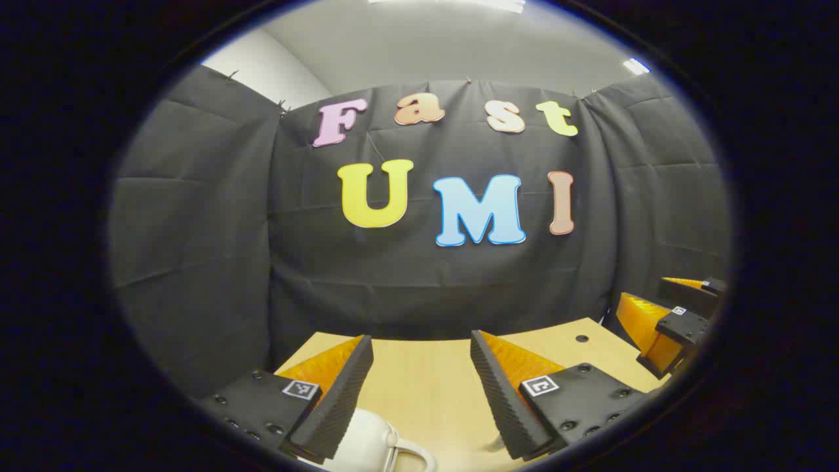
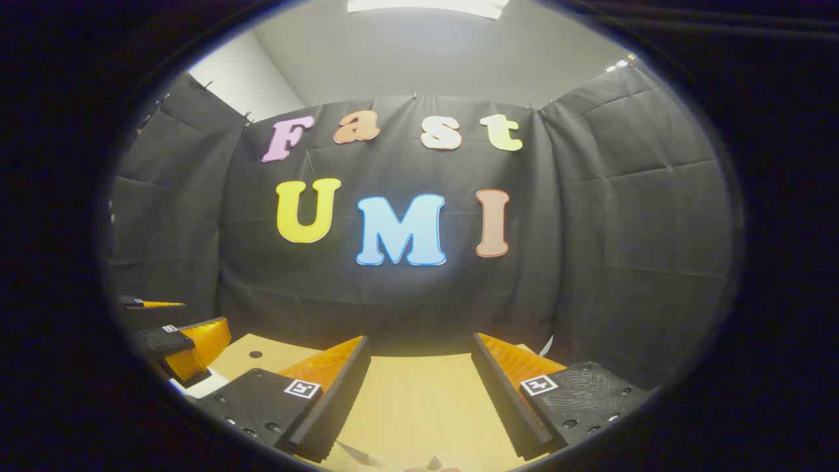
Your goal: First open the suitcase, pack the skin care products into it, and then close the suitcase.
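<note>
At the near edge of the left gripper view, a white rounded object point(image 1: 370, 440) with a handle-like loop is half hidden behind the left tongs' point(image 1: 419, 393) finger and cut off below (what it is cannot be told). The right tongs point(image 1: 682, 321) are cropped at the far right. In the right gripper view, small scraps point(image 2: 426, 464) at the table's point(image 2: 419, 400) near edge are too cut off to identify.
</note>
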Action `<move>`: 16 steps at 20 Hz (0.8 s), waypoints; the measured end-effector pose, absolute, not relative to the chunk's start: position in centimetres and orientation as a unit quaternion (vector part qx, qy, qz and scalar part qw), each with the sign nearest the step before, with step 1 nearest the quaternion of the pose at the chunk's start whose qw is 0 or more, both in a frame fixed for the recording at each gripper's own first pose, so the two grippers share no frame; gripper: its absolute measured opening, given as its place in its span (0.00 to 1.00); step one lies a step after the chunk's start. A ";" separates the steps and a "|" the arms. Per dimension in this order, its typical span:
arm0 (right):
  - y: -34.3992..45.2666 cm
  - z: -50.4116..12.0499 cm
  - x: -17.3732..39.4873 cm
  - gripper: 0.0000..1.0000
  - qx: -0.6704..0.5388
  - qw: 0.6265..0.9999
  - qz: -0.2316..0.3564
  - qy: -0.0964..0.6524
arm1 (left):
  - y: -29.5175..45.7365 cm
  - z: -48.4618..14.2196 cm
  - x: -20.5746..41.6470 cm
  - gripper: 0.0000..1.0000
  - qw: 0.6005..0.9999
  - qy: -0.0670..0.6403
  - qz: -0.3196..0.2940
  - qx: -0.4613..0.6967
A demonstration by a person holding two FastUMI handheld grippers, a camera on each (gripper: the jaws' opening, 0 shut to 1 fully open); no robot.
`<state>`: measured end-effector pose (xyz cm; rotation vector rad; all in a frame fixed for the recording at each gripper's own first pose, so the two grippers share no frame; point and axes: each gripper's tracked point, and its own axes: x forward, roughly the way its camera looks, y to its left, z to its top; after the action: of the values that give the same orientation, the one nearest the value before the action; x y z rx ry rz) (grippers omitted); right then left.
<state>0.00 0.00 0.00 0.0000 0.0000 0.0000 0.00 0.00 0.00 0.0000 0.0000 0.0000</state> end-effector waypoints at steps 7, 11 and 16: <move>1.0 -0.3 0.6 0.94 0.000 1.000 0.012 0.005 | -0.1 -0.3 -0.1 0.96 1.000 0.005 -0.004 -0.004; 0.8 -0.4 0.3 0.94 0.006 1.000 0.015 0.007 | -0.6 0.5 -0.7 0.96 1.000 -0.012 -0.008 0.001; 0.0 -0.5 -0.5 0.94 0.010 1.000 0.006 0.008 | -2.2 -0.2 -1.6 0.95 0.999 -0.014 -0.017 0.026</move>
<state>-0.48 0.02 -0.52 0.0197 0.0160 0.0111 -1.55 -2.19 -0.15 0.0517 -0.0278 -0.0331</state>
